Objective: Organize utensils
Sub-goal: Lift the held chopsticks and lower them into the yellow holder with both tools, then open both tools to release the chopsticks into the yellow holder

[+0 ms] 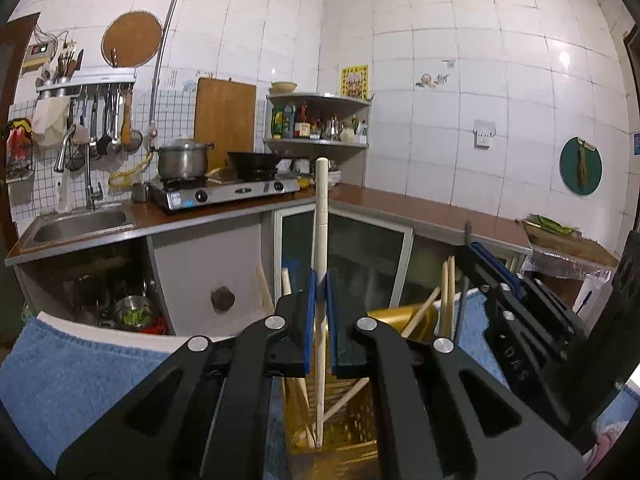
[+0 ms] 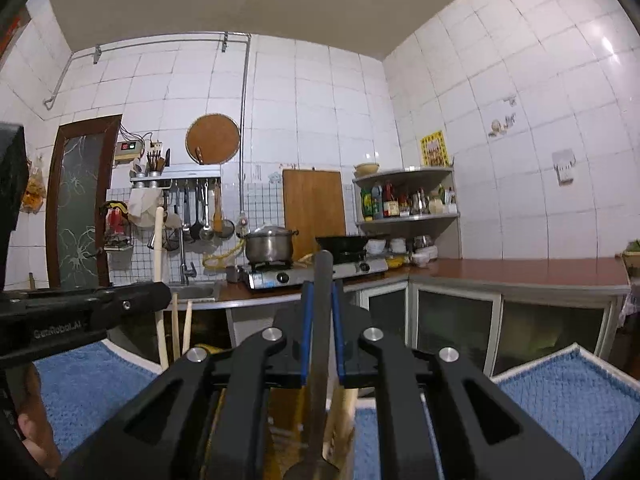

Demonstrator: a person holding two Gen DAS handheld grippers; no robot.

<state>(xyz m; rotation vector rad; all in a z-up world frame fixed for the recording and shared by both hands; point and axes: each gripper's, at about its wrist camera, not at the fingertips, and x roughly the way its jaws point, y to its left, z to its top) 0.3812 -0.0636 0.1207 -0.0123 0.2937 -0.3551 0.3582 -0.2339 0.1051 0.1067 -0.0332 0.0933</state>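
Both tools hung over a yellow slotted holder (image 1: 344, 432) standing on a blue towel (image 1: 80, 380) on the near bench, with the kitchen sink (image 1: 80, 226) and stove (image 1: 224, 194) far behind.

The left tool (image 1: 321, 300) was nearly shut, its blue pads clamped on a pale wooden chopstick (image 1: 321, 208). The stick was held upright, lower end already down inside the holder, probably so it could drop straight in among the other sticks (image 1: 448, 292) leaning there. Those leaned at angles against the holder rim, so a vertical entry looked like the way to avoid knocking them.

The right tool (image 2: 322, 312) was also nearly shut, gripping a dark metal handle (image 2: 323, 276). It looked like a spoon or ladle: a rounded bowl end showed at the bottom edge of the right wrist view, blurred, so the type was uncertain. It was held upright too, bowl end down, over a wooden-looking piece (image 2: 340, 420) I could not identify.

Judged step: lowering both utensils into the holder, not yet released.
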